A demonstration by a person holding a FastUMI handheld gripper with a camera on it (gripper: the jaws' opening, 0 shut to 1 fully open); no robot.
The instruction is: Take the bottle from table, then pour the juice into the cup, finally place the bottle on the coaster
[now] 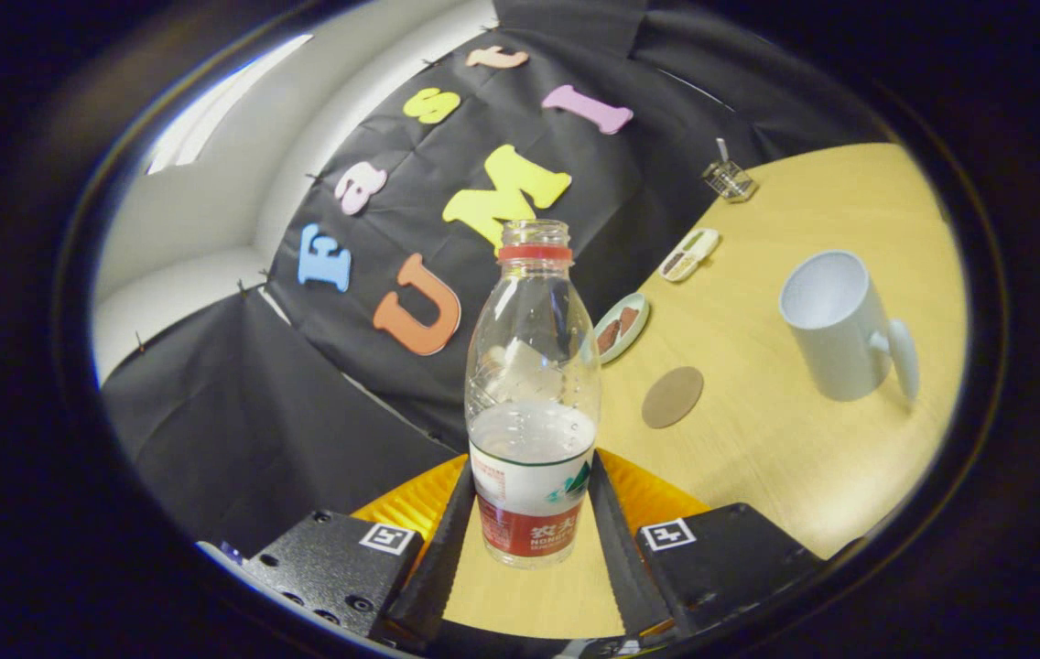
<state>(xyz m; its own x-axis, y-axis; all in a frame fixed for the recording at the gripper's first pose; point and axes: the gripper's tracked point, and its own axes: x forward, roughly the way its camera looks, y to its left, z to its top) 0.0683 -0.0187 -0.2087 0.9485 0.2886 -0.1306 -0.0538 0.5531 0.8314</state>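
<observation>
While view tilts, gripper [531,522] clamps bottle [531,403] between both fingers, cap off, liquid low inside. Coaster [672,397] just beyond on table [785,458]; cup [840,325] farther, well apart from bottle.

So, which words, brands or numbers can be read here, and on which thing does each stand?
Clear plastic bottle with red neck ring, clamped between the fingers of the gripper: print on its label too blurred to read.
White ceramic mug: no text.
Square black-and-white markers on the gripper: patterns, no words.
</observation>
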